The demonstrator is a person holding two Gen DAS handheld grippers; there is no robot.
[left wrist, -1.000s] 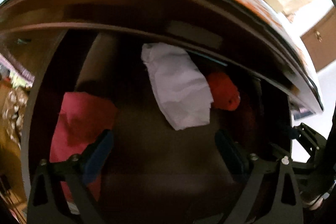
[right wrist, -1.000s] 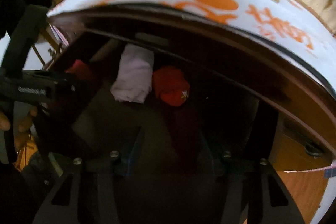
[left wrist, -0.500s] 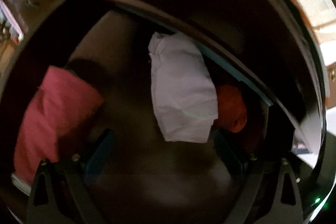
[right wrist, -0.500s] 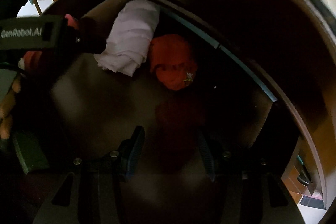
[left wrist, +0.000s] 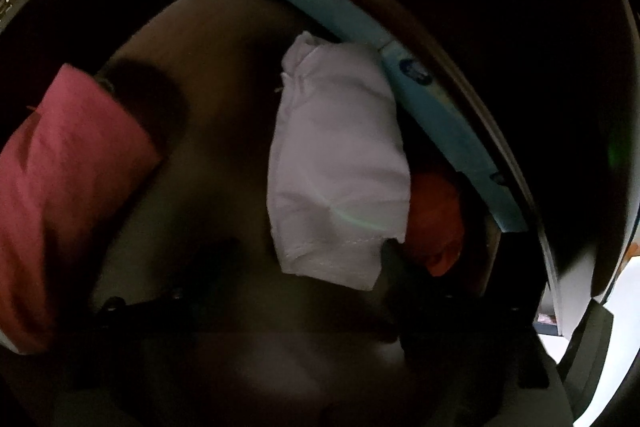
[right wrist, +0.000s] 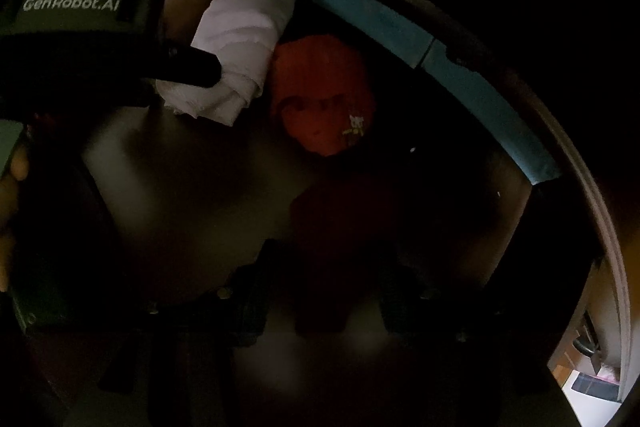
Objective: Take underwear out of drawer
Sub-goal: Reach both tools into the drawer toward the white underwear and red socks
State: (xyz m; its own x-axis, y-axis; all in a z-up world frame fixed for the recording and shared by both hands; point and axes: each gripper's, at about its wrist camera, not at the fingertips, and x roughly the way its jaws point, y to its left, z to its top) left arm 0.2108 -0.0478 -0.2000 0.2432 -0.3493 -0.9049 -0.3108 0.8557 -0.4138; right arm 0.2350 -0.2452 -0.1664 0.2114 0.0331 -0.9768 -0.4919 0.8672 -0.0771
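Inside a dim drawer (left wrist: 224, 39), both grippers reaching in over the brown bottom. Folded white underwear (left wrist: 340, 163) lying against the back wall under a pale blue rail (left wrist: 440, 107), touching an orange-red garment (left wrist: 438, 219) on its right side; a pink folded cloth (left wrist: 68, 195) well apart at the left. Left gripper (left wrist: 308, 267) spread wide and released, nothing between its dark fingers (left wrist: 400, 267), one tip just beside the lower right corner of the white piece. From the right wrist view: same white underwear (right wrist: 240, 47) at upper left, the left gripper's black finger crossing its near edge, contact hard to tell; orange-red garment (right wrist: 324, 95) with a small printed motif just beside it. Right gripper (right wrist: 324, 291) low in shadow, fingers (right wrist: 256, 287) apart, a dark red cloth (right wrist: 344, 223) lying between them, grip not closed.
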